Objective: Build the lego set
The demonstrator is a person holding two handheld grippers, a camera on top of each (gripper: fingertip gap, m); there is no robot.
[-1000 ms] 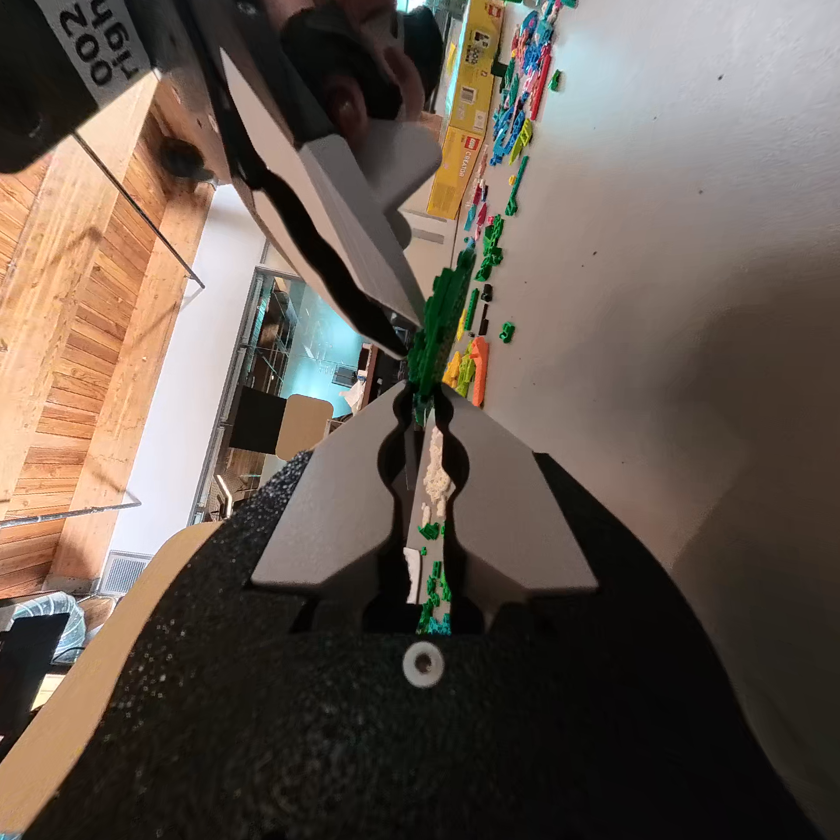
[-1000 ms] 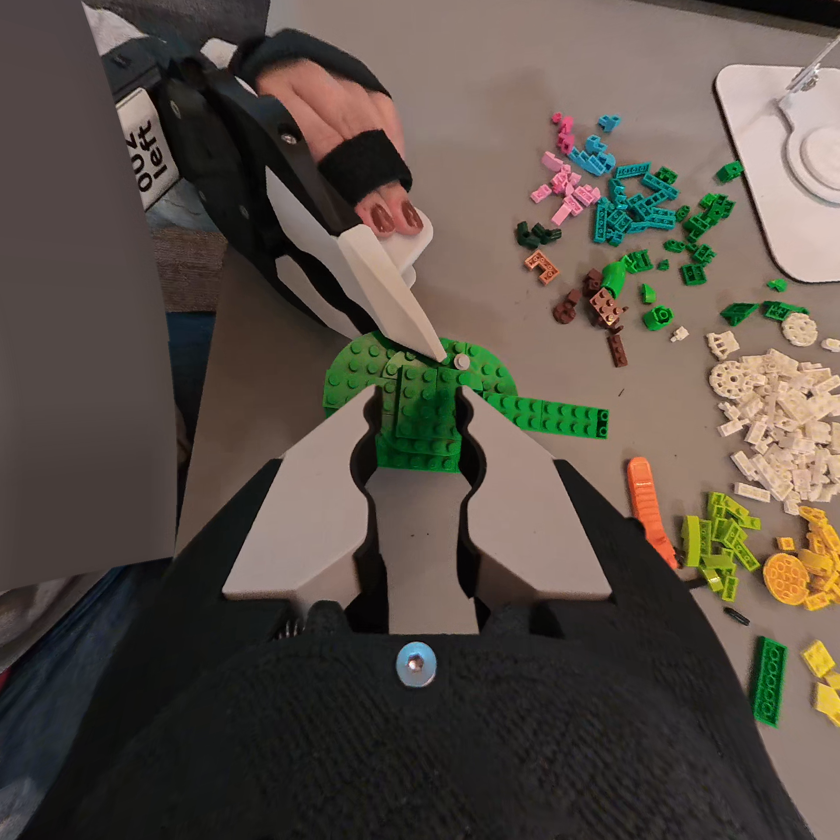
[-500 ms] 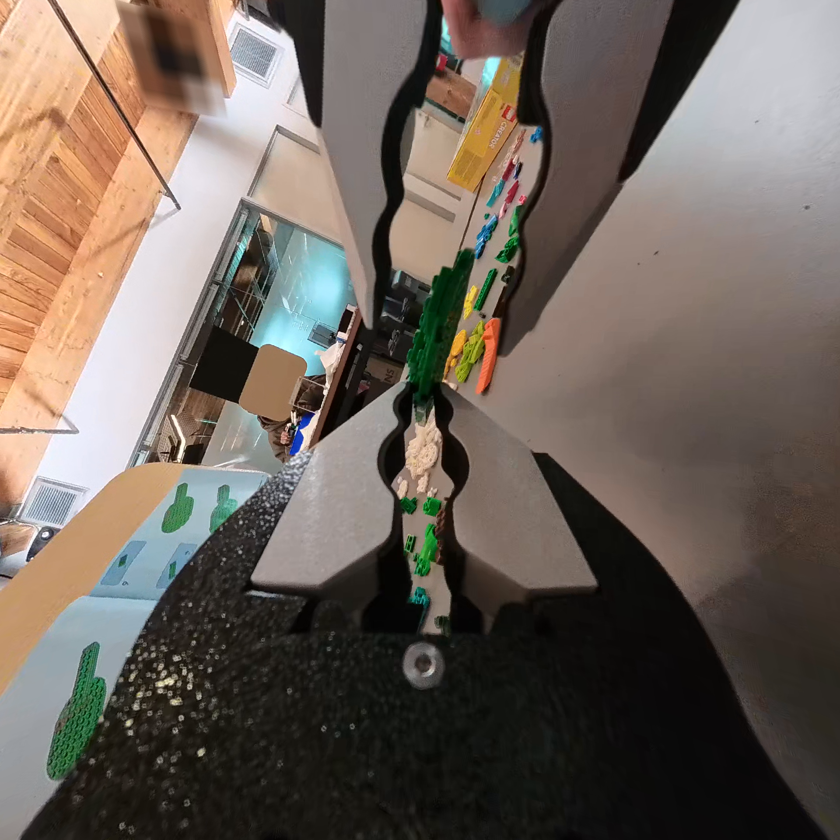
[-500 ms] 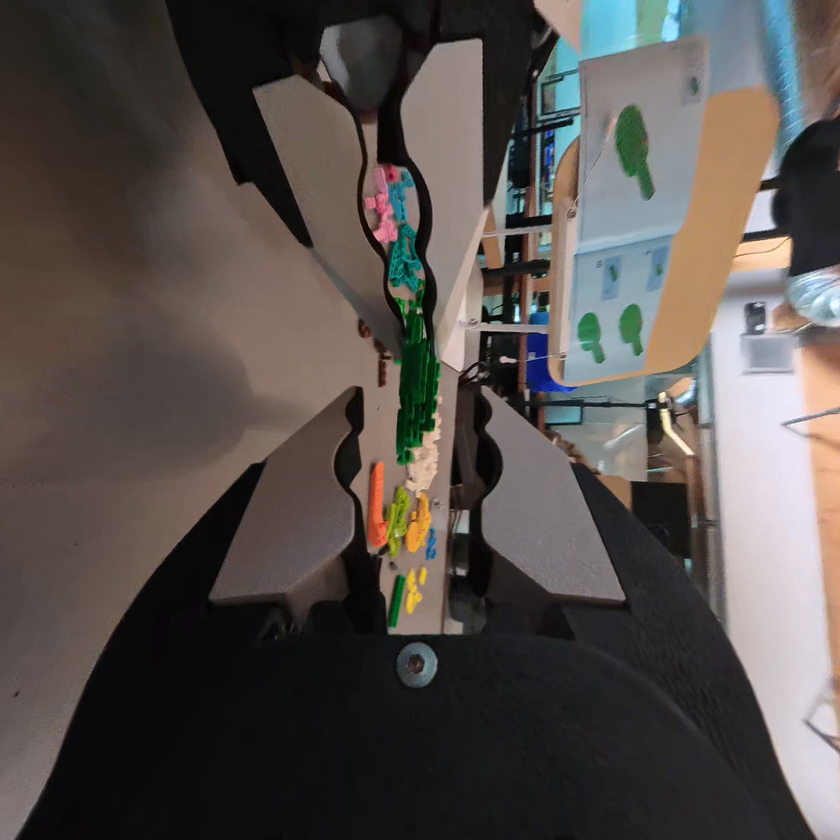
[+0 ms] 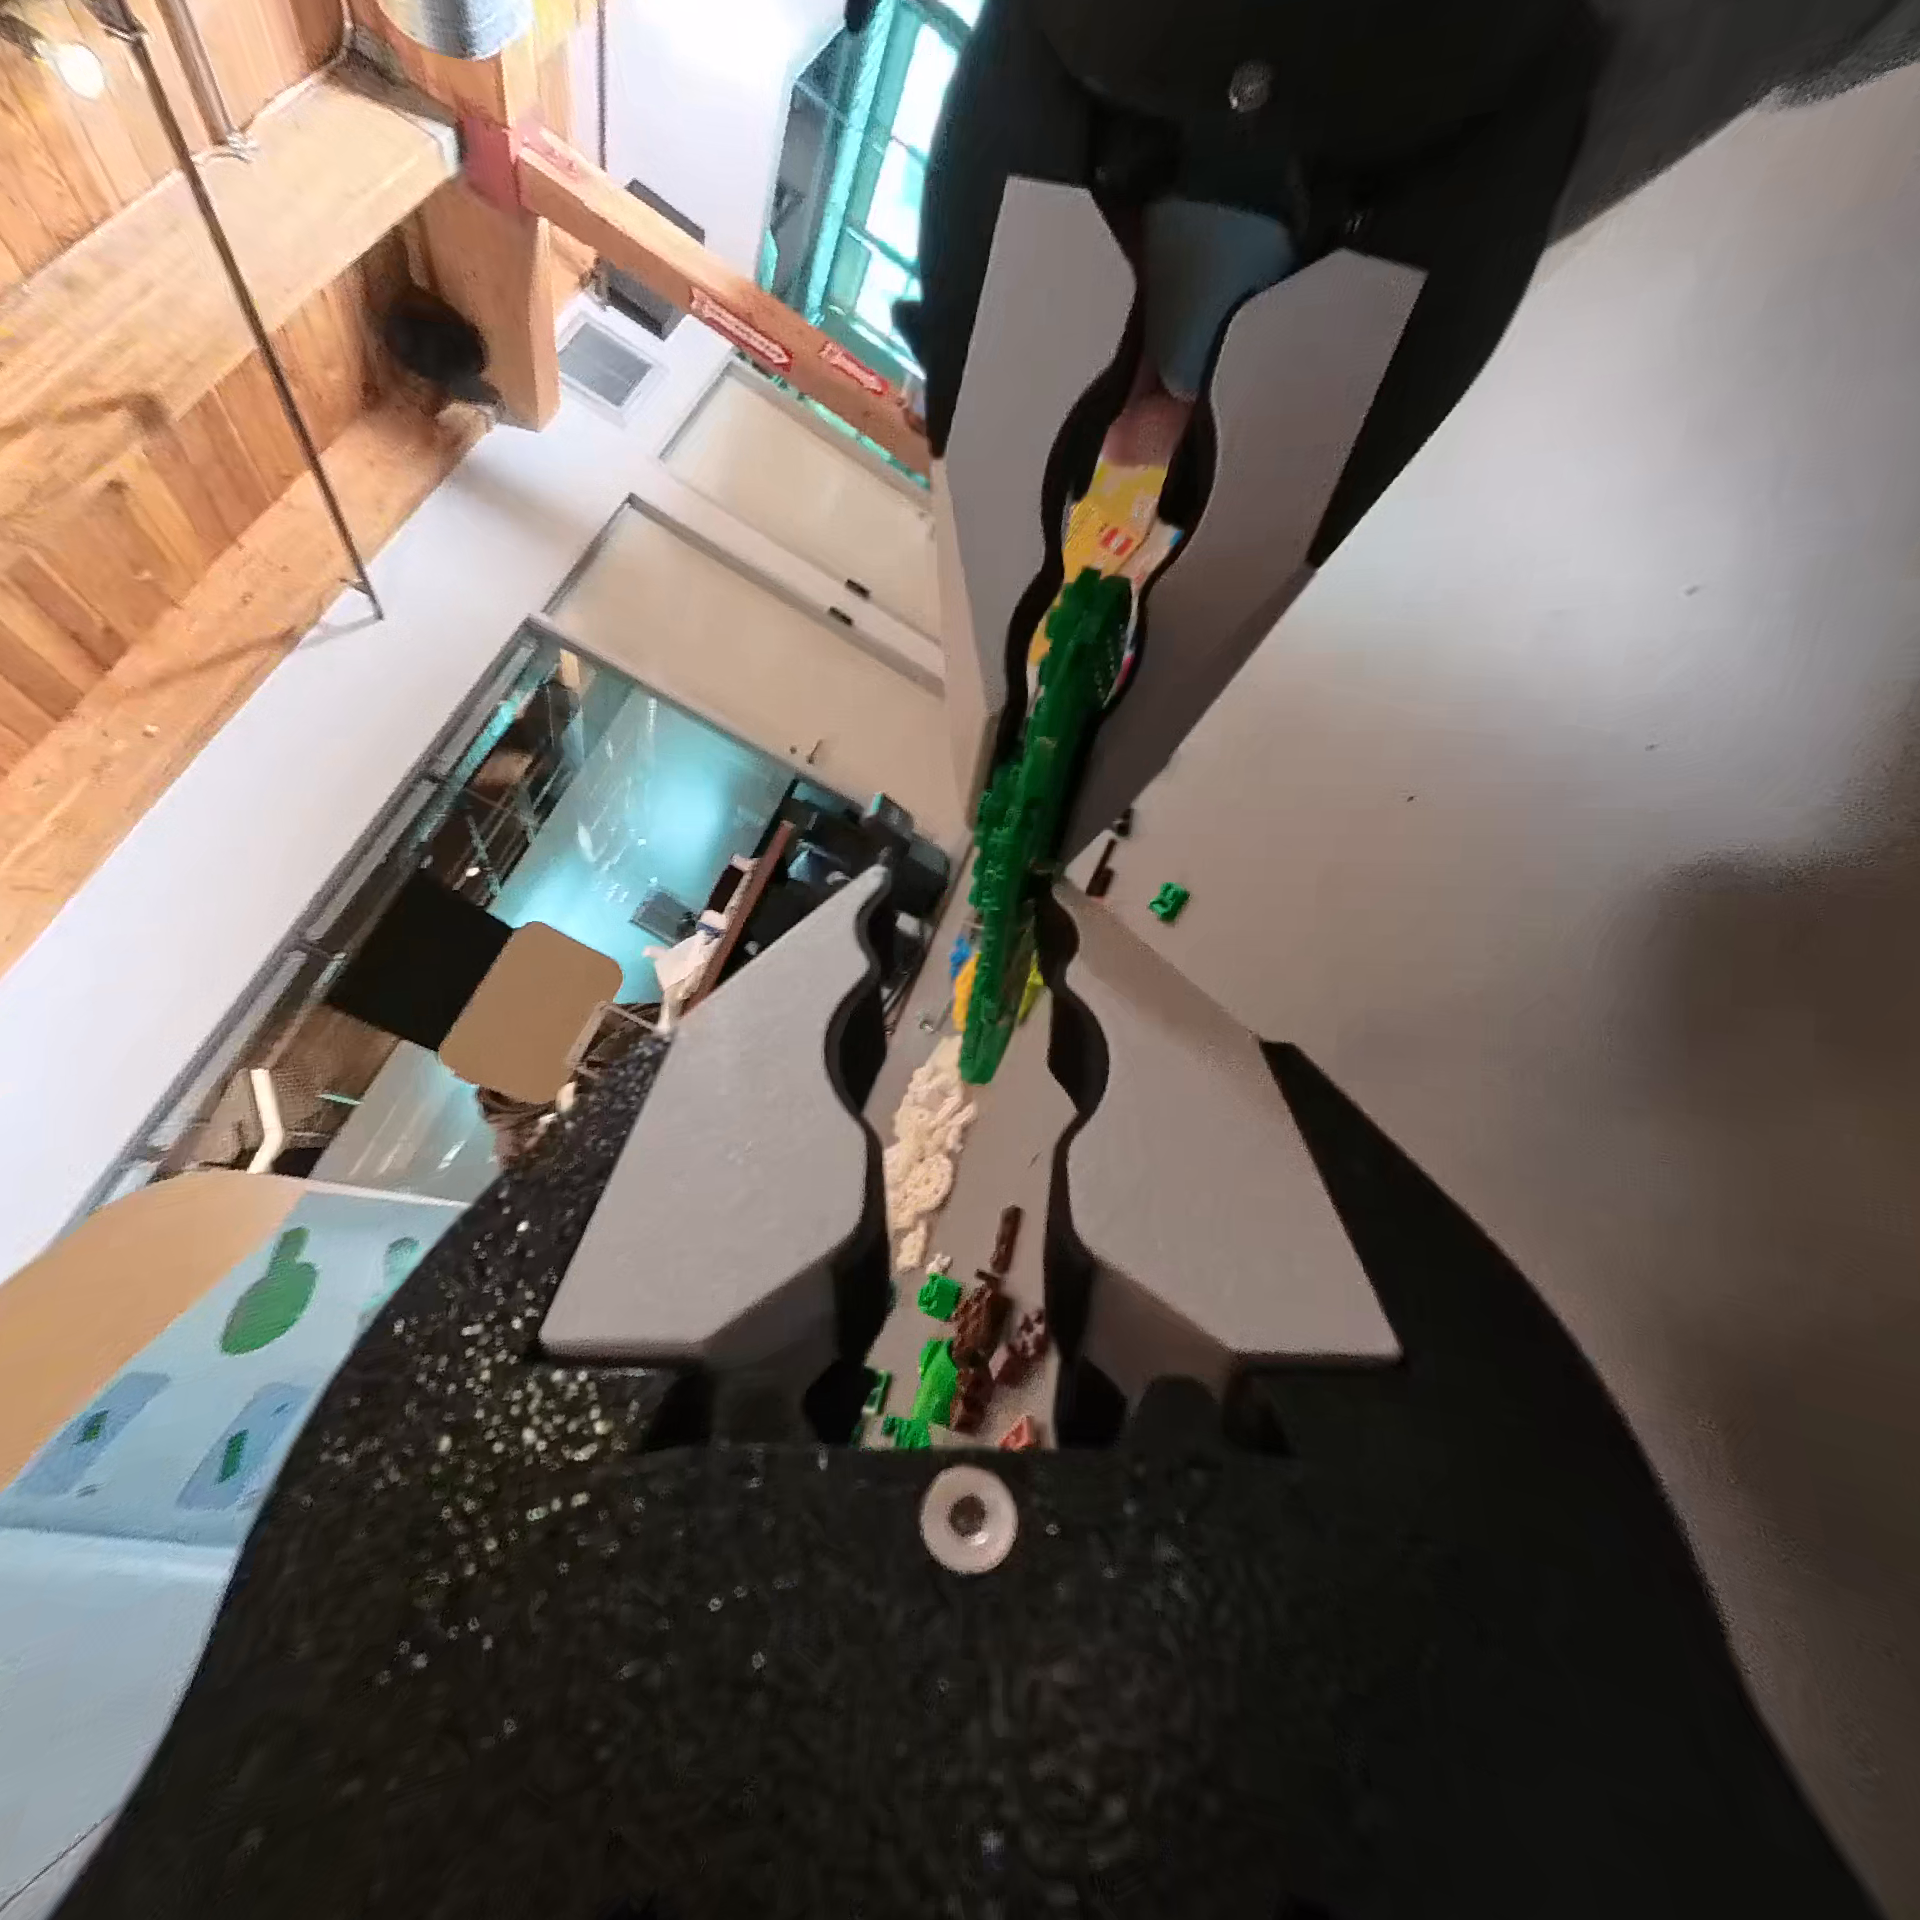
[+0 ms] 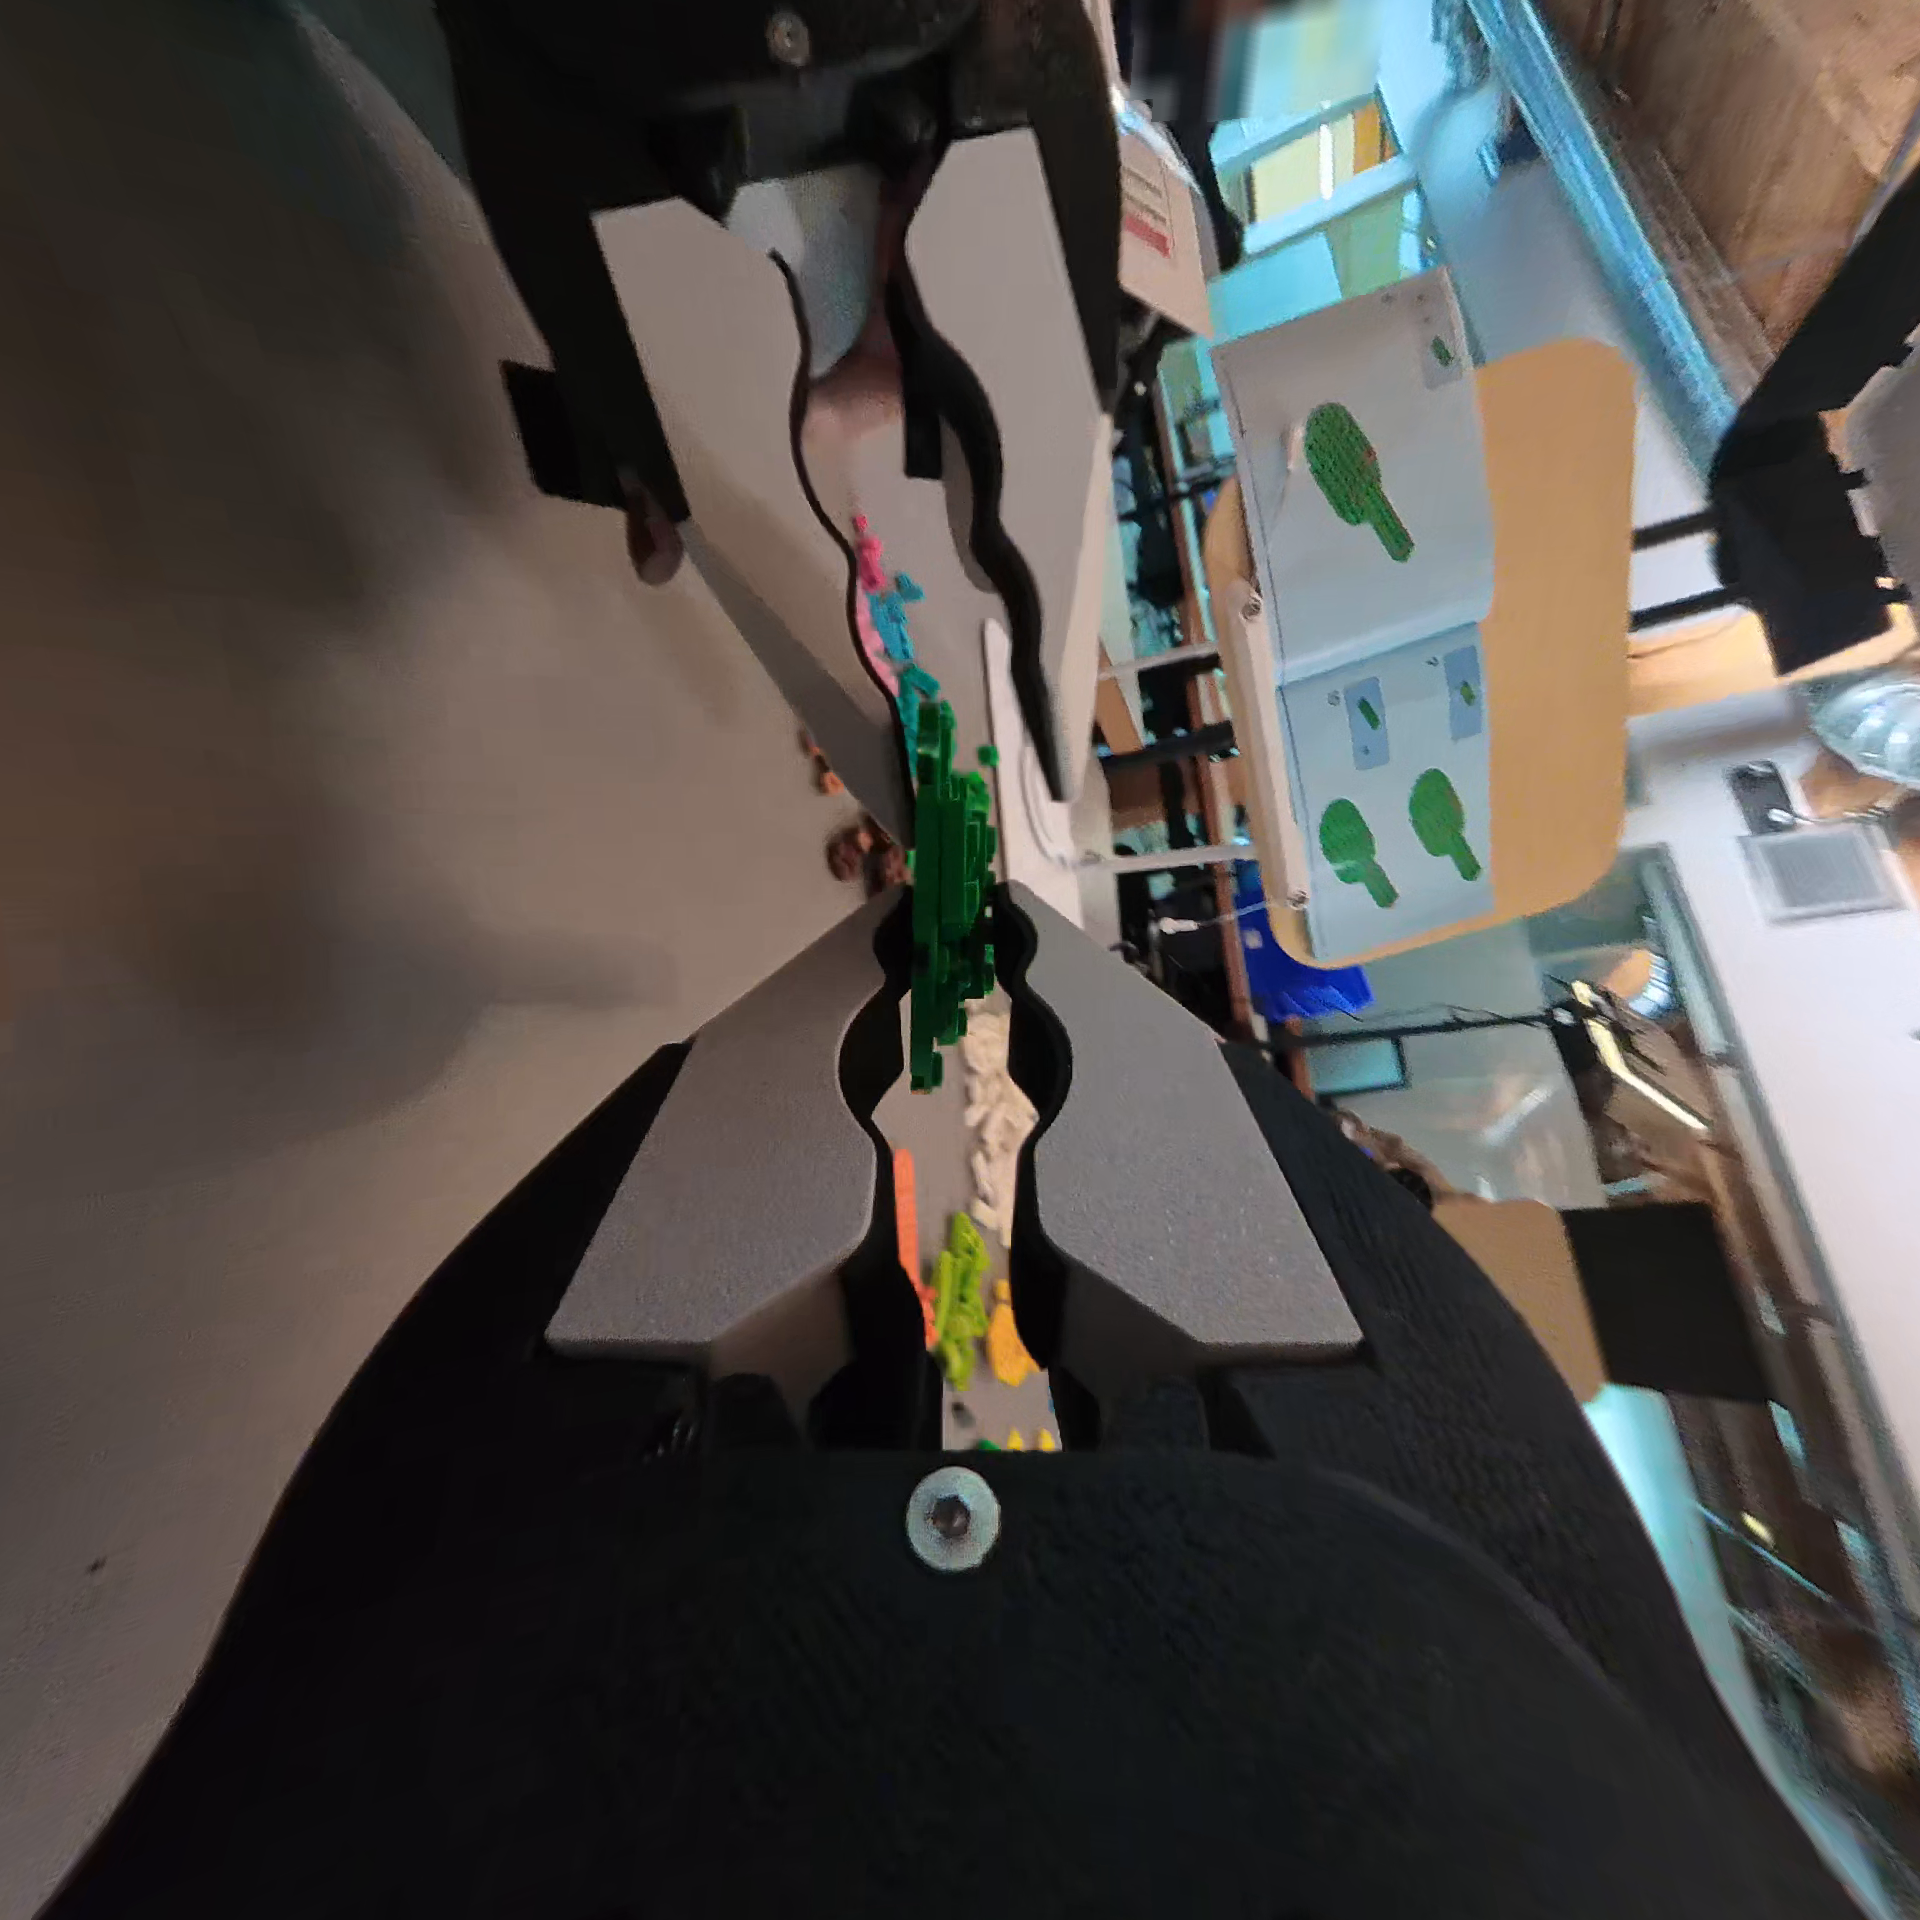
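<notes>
Grey table [image 6: 260,727] under both cameras, seen rolled on its side, with an office of wood panelling and glass walls behind. Nearest the right camera: orange, lime and yellow bricks [image 6: 961,1309] lying between the finger roots, then white bricks [image 6: 992,1122]. Right gripper [image 6: 951,914] closed narrow on the green plate build [image 6: 945,883], both tips pressed to its faces, the build held edge-on and lifted off the table, probably so that both faces stay free to work on. Left gripper [image 6: 961,748] coming in from the far end, head-on to the right one, its jaws parted; one fingertip [image 5: 1060,925] beside the build [image 5: 1013,883], the other standing clear with open air between, so no clamp there. Likely a handover grip, judging by the two tools meeting end to end on one piece.

Only in the right view: the instruction booklet [image 6: 1371,644] clipped on a tan stand, showing green paddle shapes, and pink and teal bricks [image 6: 888,623] farther off. Only in the left view: brown bricks [image 5: 987,1330], a stray green brick [image 5: 1169,900], and a yellow box [image 5: 1117,530] behind the build
</notes>
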